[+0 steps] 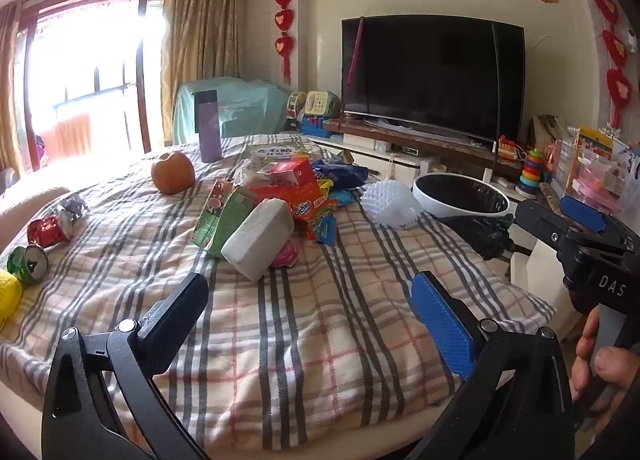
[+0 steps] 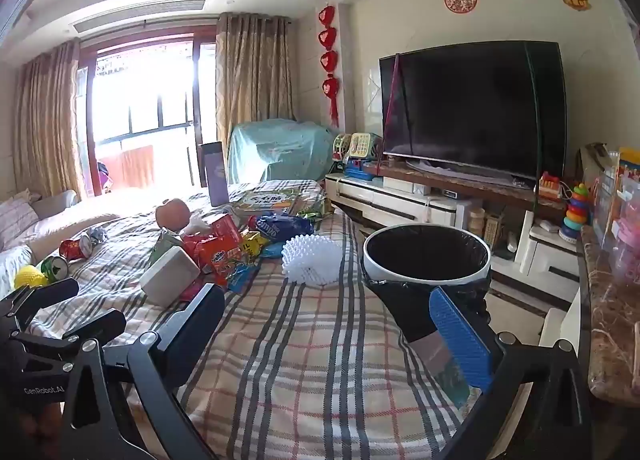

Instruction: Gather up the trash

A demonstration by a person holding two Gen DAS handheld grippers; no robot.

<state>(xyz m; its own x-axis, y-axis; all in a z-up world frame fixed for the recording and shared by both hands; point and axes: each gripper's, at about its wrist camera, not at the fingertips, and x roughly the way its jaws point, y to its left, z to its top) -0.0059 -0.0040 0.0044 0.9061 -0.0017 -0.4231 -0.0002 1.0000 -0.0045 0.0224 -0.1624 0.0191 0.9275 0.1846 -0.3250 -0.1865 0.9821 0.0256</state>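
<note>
Both grippers wide apart, empty — hovering over the checked blanket (image 1: 304, 324).
Left gripper (image 1: 308, 302) and right gripper (image 2: 326, 314) near; wrapper pile (image 1: 288, 191) farther, bin (image 2: 426, 260) right.

woven plaid cloth (image 1: 304, 324), glossy foil wrappers (image 1: 304, 199), matt foam block (image 1: 258, 238)

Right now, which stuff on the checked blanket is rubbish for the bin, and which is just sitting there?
For the job:
- heap of bright snack wrappers
- white foam block
- white spiky foam fruit net
- crushed red can
- crushed green can
- white bin with black liner

Probably just lying about:
- purple flask
- orange round fruit
- black television
</note>
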